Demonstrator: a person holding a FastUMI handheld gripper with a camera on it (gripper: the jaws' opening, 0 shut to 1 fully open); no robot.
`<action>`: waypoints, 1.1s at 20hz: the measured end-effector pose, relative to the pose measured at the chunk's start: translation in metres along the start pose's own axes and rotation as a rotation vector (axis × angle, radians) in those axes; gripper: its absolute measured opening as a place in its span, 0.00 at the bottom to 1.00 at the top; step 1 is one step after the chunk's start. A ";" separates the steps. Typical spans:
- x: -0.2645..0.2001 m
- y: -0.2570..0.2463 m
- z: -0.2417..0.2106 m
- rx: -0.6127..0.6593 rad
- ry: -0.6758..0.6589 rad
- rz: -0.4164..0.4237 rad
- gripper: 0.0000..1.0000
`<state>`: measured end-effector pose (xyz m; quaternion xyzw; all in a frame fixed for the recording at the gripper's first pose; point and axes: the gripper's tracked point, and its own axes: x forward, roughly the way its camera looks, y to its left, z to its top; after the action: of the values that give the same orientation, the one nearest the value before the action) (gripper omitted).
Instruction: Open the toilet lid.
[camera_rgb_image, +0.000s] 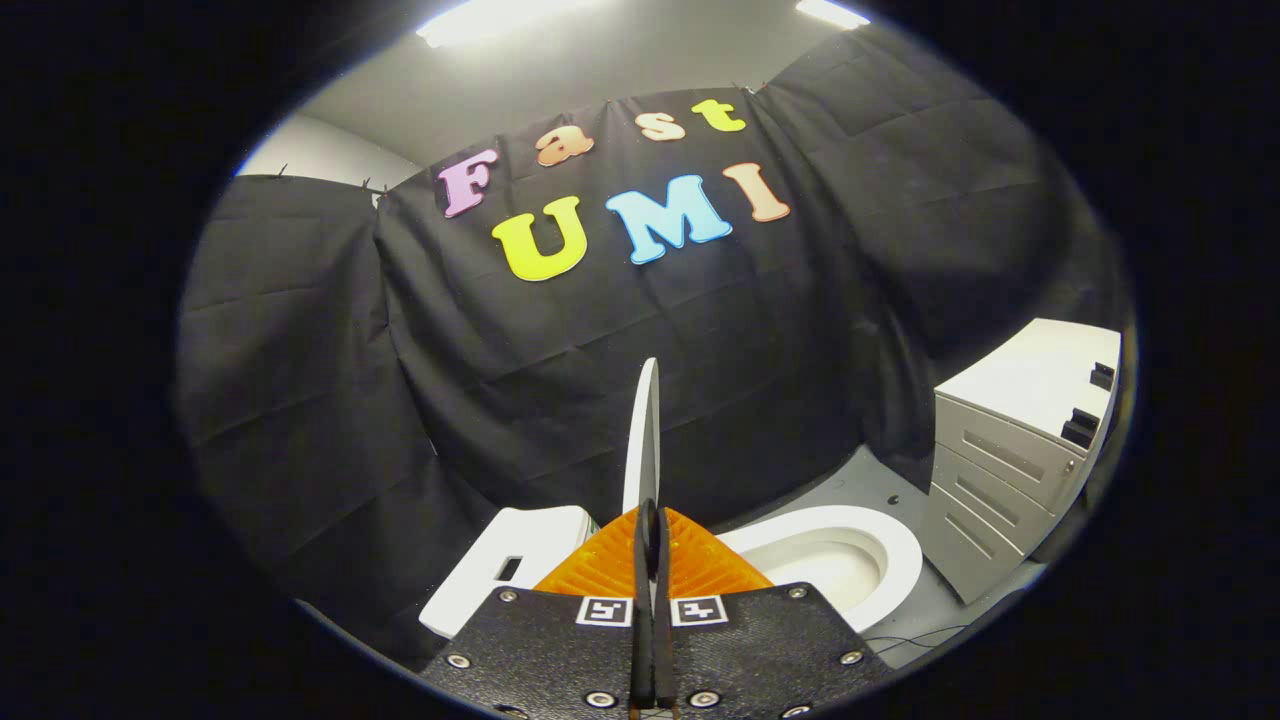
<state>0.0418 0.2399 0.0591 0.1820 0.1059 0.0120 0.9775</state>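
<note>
Hand-held gripper (650, 515) clamped on raised lid (644, 430)

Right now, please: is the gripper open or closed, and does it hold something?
Gripper: closed on the edge of the toilet lid, which stands upright between its fingers, above the open toilet bowl.

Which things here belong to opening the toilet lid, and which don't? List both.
Part of the job: toilet lid, raised upright, edge clamped between the fingers; gripper; toilet bowl; toilet tank.
Just standing about: white drawer cabinet; black cloth wall.
</note>
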 end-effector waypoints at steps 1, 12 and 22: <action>-0.001 0.003 0.001 -0.012 0.000 -0.003 0.00; 0.001 0.085 -0.011 -0.145 0.004 0.075 0.00; 0.001 0.133 -0.027 -0.176 0.000 0.162 0.00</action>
<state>0.0389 0.3735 0.0815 0.1033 0.0896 0.1000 0.9855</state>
